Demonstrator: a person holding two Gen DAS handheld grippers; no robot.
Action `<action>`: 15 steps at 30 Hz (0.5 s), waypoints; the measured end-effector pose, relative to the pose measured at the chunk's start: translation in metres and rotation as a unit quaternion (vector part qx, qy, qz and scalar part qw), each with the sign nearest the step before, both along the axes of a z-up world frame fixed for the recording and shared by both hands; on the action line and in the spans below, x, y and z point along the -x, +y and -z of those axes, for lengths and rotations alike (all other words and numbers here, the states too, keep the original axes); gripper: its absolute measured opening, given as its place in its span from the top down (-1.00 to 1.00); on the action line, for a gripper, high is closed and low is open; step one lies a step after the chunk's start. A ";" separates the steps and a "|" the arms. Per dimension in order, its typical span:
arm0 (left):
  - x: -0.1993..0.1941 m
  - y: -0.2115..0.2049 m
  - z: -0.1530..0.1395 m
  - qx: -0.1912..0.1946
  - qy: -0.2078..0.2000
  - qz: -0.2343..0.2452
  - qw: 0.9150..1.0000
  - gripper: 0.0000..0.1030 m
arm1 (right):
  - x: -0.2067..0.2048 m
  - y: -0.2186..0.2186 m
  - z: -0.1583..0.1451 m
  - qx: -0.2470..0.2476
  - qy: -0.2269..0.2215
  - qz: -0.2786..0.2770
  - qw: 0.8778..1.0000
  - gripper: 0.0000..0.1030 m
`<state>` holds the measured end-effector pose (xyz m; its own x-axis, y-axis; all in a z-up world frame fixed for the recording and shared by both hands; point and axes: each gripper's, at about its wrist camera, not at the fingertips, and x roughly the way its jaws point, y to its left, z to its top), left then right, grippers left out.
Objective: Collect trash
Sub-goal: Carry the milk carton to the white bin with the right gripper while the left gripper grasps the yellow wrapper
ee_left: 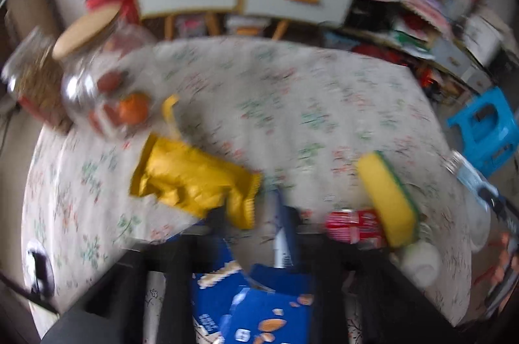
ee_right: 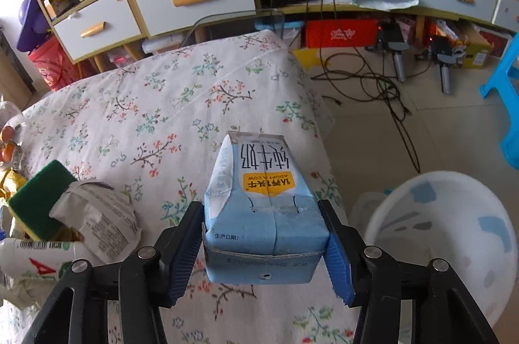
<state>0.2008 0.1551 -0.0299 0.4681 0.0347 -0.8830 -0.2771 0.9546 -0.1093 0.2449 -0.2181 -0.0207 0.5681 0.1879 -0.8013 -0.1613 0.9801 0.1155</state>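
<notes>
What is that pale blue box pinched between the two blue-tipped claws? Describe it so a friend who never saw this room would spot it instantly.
Start at the floral tablecloth and go to its near right edge, beside the white bin. There the right gripper clamps a light blue milk carton lying on its side. Its yellow label and black Chinese lettering set it apart from the crumpled paper and green sponge further left.

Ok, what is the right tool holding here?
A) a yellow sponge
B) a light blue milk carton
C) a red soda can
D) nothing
B: in the right wrist view the right tool has both blue pads pressed against the sides of the light blue milk carton, above the floral tablecloth.
</notes>
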 end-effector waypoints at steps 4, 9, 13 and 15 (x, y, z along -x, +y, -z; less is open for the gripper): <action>-0.001 0.037 0.014 0.039 0.012 -0.067 0.997 -0.49 | 0.002 -0.004 0.002 -0.004 0.009 0.000 1.000 -0.16; -0.007 0.061 0.039 0.038 0.046 -0.098 0.993 -0.49 | 0.006 0.001 0.002 0.001 0.008 -0.007 1.000 -0.16; -0.009 0.076 0.060 0.046 0.058 -0.115 0.991 -0.49 | 0.007 0.006 0.005 0.007 0.013 -0.010 1.000 -0.15; -0.009 0.077 0.059 0.031 0.048 -0.110 0.992 -0.48 | 0.006 0.007 0.008 0.010 0.016 -0.013 1.000 -0.15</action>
